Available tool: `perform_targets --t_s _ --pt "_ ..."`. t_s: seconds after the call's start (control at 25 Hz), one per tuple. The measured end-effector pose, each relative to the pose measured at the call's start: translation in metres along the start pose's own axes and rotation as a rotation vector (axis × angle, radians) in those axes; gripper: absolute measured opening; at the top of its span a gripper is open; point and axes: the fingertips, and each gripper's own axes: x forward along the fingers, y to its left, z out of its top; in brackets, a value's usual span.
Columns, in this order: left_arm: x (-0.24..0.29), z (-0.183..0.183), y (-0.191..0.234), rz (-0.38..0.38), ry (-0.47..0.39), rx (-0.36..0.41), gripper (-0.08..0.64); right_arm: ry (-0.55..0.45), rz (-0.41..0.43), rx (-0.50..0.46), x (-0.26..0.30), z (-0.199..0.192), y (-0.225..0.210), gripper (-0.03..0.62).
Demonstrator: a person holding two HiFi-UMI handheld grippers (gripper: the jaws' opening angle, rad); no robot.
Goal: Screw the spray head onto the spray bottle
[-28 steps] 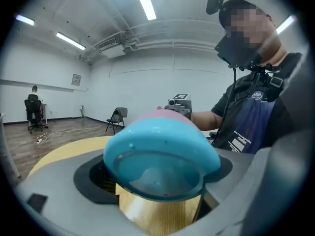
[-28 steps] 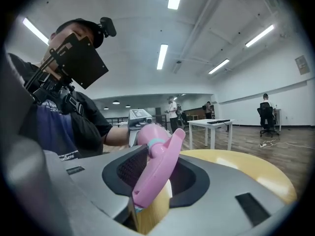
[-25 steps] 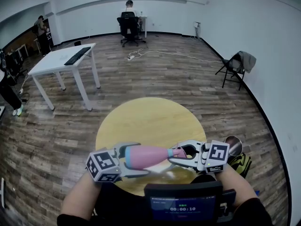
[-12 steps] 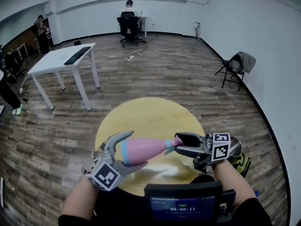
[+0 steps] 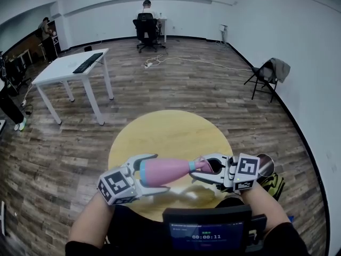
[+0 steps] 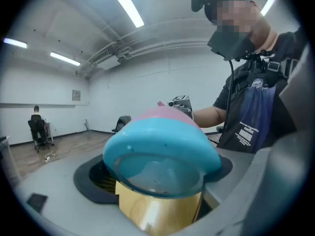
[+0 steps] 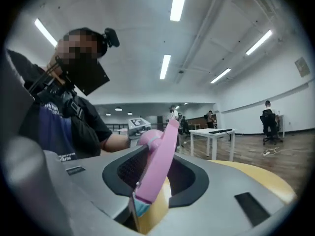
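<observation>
A pink spray bottle (image 5: 165, 170) with a blue base lies level in the air above the near edge of the round yellow table (image 5: 160, 129). My left gripper (image 5: 151, 173) is shut on its blue base (image 6: 162, 149), which fills the left gripper view. The pink spray head (image 5: 204, 166) sits at the bottle's neck on the right. My right gripper (image 5: 202, 169) has just been closing and now clamps that head; the pink trigger (image 7: 160, 154) stands between its black pads. The neck joint itself is hidden by the right jaws.
A white desk (image 5: 72, 68) with a keyboard stands at the far left, a folding chair (image 5: 266, 76) by the right wall, and a seated person (image 5: 145, 20) at the back. A shiny round object (image 5: 265, 165) and a green-black bag (image 5: 273, 184) lie right of the table.
The right jaws opened off the spray head half a second ago and have closed on it again. The left gripper rolled with the bottle and has rolled back.
</observation>
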Motion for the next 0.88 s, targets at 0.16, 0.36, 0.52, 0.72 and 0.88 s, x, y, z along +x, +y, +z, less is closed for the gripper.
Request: perform_targets --t_s 0.16,0.36,0.52,0.72,0.88 --pt "0.005 -0.01 -0.001 0.012 0.068 0.004 0.512 0.053 -0.045 -0.014 0.0 -0.021 -0.004 0.144" --pt "-0.003 -0.011 0.02 0.275 0.172 0.421 0.512 0.002 -0.108 0.2 -0.008 -0.02 -0.033 0.308" --pt "-0.004 -0.009 0.018 0.356 0.199 0.579 0.512 0.01 -0.077 0.208 -0.01 -0.024 -0.029 0.322" --pt "-0.008 0.004 0.011 0.366 0.165 0.584 0.512 0.058 -0.128 0.118 -0.006 -0.027 -0.031 0.233" --pt "-0.012 0.012 0.011 0.337 0.07 0.485 0.512 0.049 -0.112 0.22 -0.004 -0.03 -0.035 0.324"
